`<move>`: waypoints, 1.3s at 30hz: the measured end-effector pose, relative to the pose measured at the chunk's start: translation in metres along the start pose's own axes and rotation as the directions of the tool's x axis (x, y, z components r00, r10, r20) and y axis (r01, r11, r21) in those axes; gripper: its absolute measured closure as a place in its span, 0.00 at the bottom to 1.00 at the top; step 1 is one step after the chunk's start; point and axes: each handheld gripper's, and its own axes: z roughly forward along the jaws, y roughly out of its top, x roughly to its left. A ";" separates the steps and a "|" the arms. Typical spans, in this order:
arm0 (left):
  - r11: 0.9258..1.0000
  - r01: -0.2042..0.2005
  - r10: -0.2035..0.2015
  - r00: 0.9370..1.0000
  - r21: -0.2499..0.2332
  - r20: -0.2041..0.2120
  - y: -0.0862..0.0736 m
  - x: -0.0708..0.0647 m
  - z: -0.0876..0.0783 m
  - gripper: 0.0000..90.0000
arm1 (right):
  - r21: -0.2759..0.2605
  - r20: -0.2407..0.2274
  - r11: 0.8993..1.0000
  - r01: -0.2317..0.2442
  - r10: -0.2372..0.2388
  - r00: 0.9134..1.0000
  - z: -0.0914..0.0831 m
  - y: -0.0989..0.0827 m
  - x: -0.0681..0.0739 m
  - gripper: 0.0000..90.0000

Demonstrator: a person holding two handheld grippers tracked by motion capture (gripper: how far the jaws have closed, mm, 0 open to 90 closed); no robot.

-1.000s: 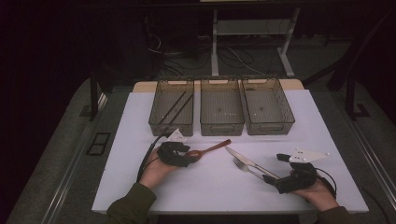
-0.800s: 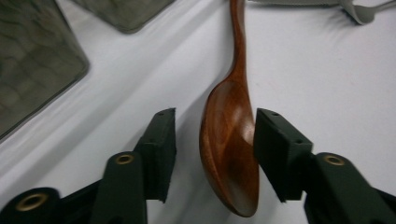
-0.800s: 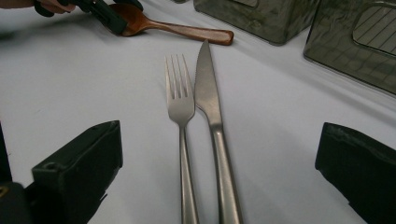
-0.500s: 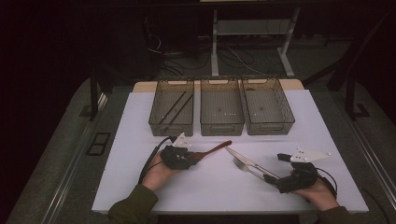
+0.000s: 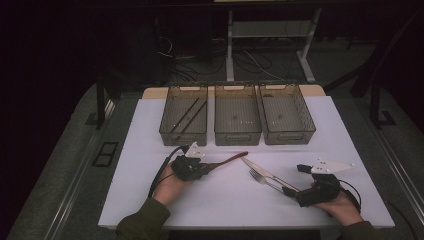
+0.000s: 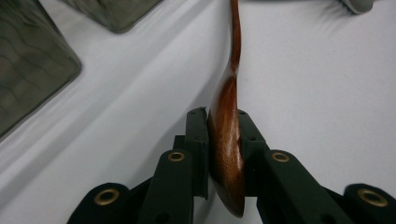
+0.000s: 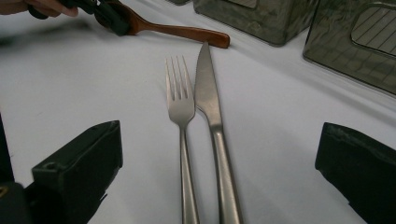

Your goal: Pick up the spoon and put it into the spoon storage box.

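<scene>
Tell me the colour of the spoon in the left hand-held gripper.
Glossy reddish-brown wood; the spoon shows best in the left gripper view.

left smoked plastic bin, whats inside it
Inside the leftmost translucent smoke-grey plastic bin, two long thin dark sticks, likely chopsticks, lie slanted on its floor. The bin's near wall dims the floor just behind it, so anything small there cannot be made out.

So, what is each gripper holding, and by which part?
The left gripper clamps the wooden spoon by its bowl; the right gripper holds nothing.
</scene>
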 end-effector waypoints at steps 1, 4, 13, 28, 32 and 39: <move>1.000 -0.005 0.005 1.000 -0.001 -0.003 0.000 0.001 -0.001 0.87 | 0.000 0.001 1.000 0.000 0.000 1.000 0.000 0.000 0.000 0.00; 1.000 0.008 -0.008 1.000 -0.007 -0.003 0.000 0.002 -0.005 0.87 | -0.002 0.002 1.000 0.000 0.000 1.000 0.000 0.000 0.000 0.00; 0.999 0.023 -0.022 1.000 -0.035 0.016 0.005 0.003 -0.024 0.87 | -0.002 0.000 1.000 -0.005 0.005 1.000 0.000 0.000 0.000 0.00; 0.996 0.018 -0.014 0.999 -0.086 0.049 0.026 -0.001 -0.046 0.88 | -0.003 0.007 1.000 -0.005 0.005 1.000 0.000 0.000 0.000 0.00; 0.995 0.012 -0.008 0.999 -0.097 0.046 0.035 0.000 -0.048 0.88 | -0.007 0.011 1.000 -0.004 0.005 1.000 -0.001 -0.001 0.000 0.00; 0.992 -0.003 0.007 0.999 -0.123 0.036 0.056 0.007 -0.051 0.88 | -0.007 0.011 1.000 -0.005 0.005 1.000 -0.001 -0.001 0.000 0.00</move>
